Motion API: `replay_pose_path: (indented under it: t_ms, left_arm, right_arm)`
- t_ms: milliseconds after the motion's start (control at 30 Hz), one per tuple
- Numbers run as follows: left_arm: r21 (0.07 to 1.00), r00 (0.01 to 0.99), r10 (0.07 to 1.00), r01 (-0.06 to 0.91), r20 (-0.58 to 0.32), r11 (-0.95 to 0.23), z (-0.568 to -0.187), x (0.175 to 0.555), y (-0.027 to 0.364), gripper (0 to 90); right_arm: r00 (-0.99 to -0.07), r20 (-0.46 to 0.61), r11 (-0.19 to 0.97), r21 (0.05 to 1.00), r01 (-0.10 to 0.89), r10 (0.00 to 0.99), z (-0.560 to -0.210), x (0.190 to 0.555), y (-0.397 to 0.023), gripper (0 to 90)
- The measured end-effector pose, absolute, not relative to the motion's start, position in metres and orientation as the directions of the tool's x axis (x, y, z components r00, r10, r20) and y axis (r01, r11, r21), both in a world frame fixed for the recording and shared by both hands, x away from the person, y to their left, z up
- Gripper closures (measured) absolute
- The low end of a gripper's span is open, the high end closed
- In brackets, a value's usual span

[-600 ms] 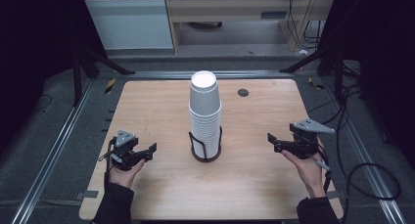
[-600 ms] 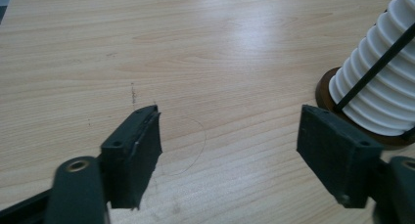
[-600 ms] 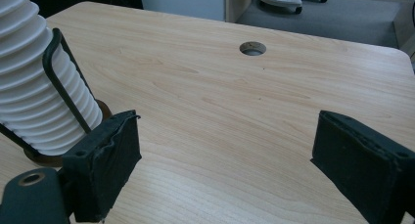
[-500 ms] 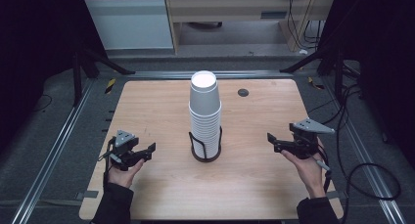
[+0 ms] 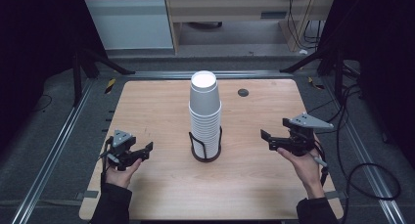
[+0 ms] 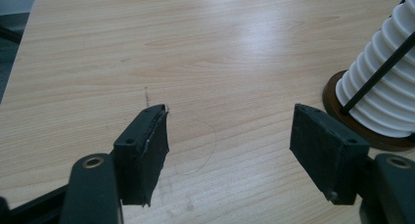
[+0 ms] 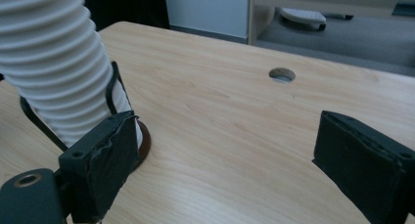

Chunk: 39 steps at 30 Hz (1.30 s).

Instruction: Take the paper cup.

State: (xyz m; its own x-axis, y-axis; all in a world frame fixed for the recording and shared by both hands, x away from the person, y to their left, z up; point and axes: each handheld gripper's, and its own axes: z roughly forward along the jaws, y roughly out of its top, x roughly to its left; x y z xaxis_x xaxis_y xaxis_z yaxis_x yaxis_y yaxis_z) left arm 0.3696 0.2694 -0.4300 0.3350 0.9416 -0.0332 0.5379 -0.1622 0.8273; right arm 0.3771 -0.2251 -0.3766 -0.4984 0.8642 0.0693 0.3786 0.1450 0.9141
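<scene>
Pale wooden tabletop [image 5: 161, 106] is carrying one upright stack of white cups [image 5: 205, 111] in one black wire holder [image 5: 205, 153] at its middle; nearest the person, the left claw [image 5: 145, 149] and the right claw [image 5: 266, 138] are hovering either side, both gaping with nothing between the jaws; the stack is lying inward of each, its long axis vertical; the left claw is looking slightly nearer it; beyond it, one round cable hole [image 5: 243, 92] is sitting toward the far edge.
</scene>
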Motion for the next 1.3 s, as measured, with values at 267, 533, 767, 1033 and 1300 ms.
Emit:
replay_pose_path:
  t_ms: [267, 533, 767, 1033, 1300]
  left_arm:
    - [0.815, 0.369, 0.929, 0.548, -0.036, -0.186, -0.431, 0.37, 0.268, 21.9]
    - [0.804, 0.387, 0.921, 0.562, -0.047, -0.196, -0.433, 0.371, 0.265, 18.5]
    - [0.799, 0.395, 0.918, 0.564, -0.037, -0.21, -0.434, 0.372, 0.263, 16.5]
    - [0.795, 0.389, 0.921, 0.569, -0.036, -0.209, -0.435, 0.373, 0.264, 15.9]
    - [0.793, 0.397, 0.917, 0.569, -0.033, -0.218, -0.436, 0.373, 0.262, 14.6]
  right_arm:
    - [-0.565, 0.048, 0.169, 0.931, 0.324, 0.824, -0.346, 0.381, -0.2, 8.8]
    - [-0.61, 0.036, 0.172, 0.945, 0.279, 0.792, -0.323, 0.381, -0.183, 8.4]
    - [-0.646, 0.046, 0.137, 0.963, 0.231, 0.762, -0.302, 0.381, -0.167, 8.5]
    - [-0.69, 0.033, 0.157, 0.965, 0.211, 0.723, -0.287, 0.385, -0.144, 7.5]
    - [-0.733, 0.04, 0.159, 0.967, 0.2, 0.679, -0.276, 0.39, -0.117, 7.2]
